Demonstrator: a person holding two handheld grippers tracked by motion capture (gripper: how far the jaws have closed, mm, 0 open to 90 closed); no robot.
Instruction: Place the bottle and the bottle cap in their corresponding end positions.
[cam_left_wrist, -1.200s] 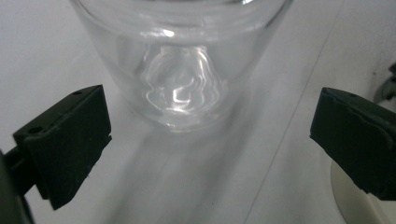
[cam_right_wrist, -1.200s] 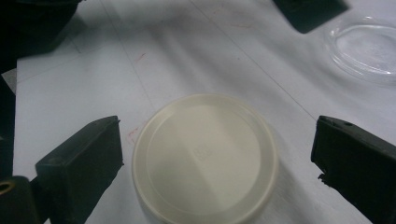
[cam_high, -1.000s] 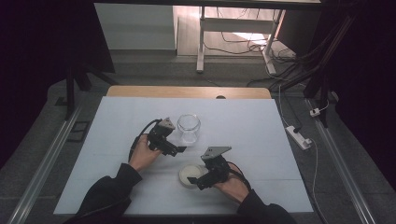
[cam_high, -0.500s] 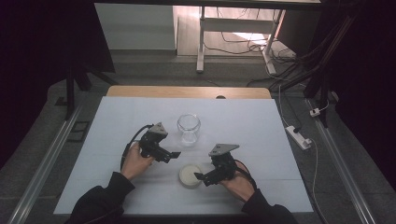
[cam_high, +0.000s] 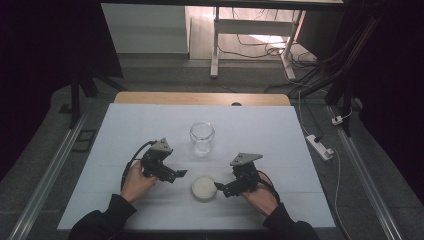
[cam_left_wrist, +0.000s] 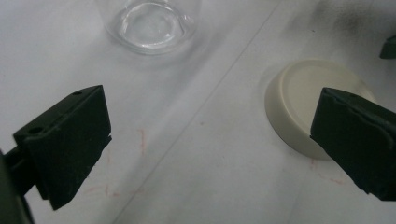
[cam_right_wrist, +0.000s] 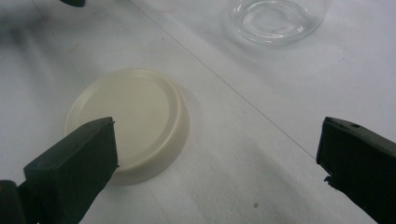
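White sheeting covers the table (cam_high: 125, 200), with a strip of bare wood along its far edge and dark floor, cables and a metal frame beyond. Near the middle of the surface stands a clear glass jar (cam_high: 202, 138), upright and open at the top. Closer to the near edge, a little right of the jar's line, a cream lid (cam_high: 203, 187) lies flat on the sheeting, well apart from the jar.

I hold my left gripper (cam_high: 176, 174) just to the left of the lid, its jaws pointing toward the lid and spread wide with nothing between them. In the left gripper view (cam_left_wrist: 205, 135) the lid (cam_left_wrist: 308, 100) sits behind the right-hand jaw and the base of the jar (cam_left_wrist: 150, 25) shows at the top. My right gripper (cam_high: 222, 188) rests just to the right of the lid, jaws likewise parted and gripping nothing; the nearest tip is right at the lid's rim, though I cannot tell whether it touches. In the right gripper view (cam_right_wrist: 219, 158) the lid (cam_right_wrist: 133, 119) lies partly behind the left-hand jaw, with the jar (cam_right_wrist: 275, 18) farther off.

Faint red marks dot the sheeting.
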